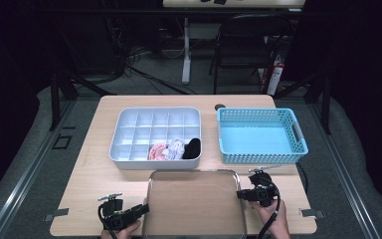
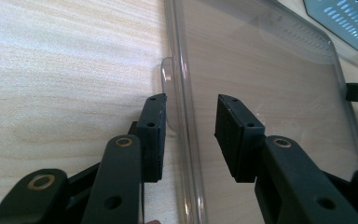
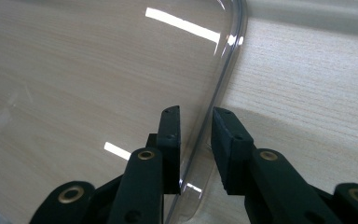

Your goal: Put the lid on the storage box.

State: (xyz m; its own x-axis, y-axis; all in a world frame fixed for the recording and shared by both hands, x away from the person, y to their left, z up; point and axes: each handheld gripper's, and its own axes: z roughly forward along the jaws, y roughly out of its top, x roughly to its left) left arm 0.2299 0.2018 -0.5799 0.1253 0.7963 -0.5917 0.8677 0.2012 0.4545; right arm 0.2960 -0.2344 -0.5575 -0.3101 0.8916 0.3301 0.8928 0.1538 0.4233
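The jaws of the left gripper (image 2: pixel 189 123) are straddling the clear lid's (image 1: pixel 194 201) left rim, gapped, not pressing. The right gripper (image 3: pixel 196 135) is bracketing the right rim narrowly; contact is unclear. The high view is showing the divided tray (image 1: pixel 129 132) and blue basket (image 1: pixel 261 117) beyond.

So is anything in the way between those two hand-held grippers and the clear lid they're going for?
Nothing visible. The left hand-held gripper and right hand-held gripper each already straddle an edge of the clear lid, jaws apart.

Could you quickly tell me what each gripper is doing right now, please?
Left gripper: open, jaws astride the clear lid's left rim.
Right gripper: jaws astride its right rim; grip cannot be told.
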